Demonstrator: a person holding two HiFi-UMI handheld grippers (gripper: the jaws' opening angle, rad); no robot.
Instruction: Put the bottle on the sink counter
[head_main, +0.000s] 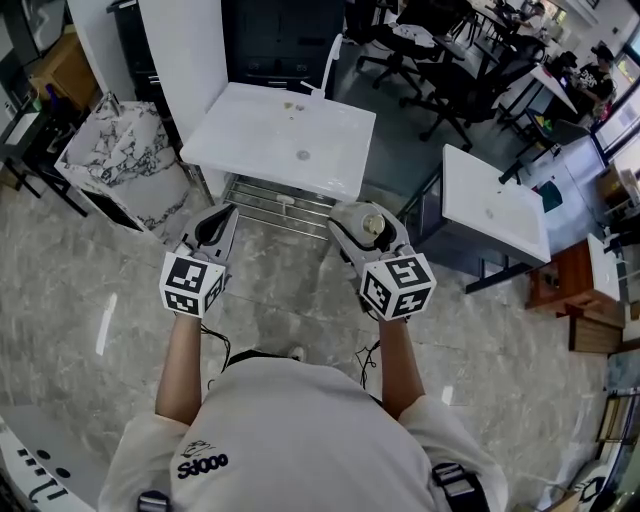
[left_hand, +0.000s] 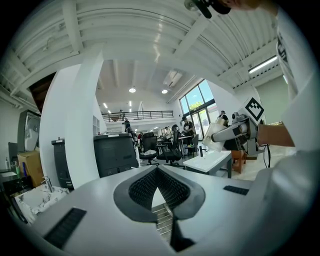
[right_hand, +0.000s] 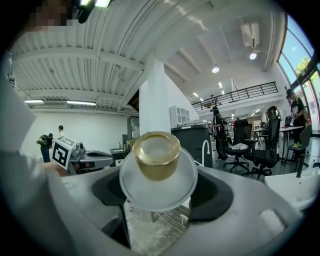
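Right gripper is clamped wide on the bottle, gold cap toward the camera, short of the white sink counter and level with its near edge. Left gripper is closed on nothing, also short of the counter. To do the carry well I'd keep the squeeze steady, bring the bottle over bare counter clear of the drain hole, and set its base flat before letting go. No label is readable on the bottle; the shirt print looks like "Sdooo", unsure.

Grey marble floor; white column; black office chairs; ribbed white ceiling; tall windows.
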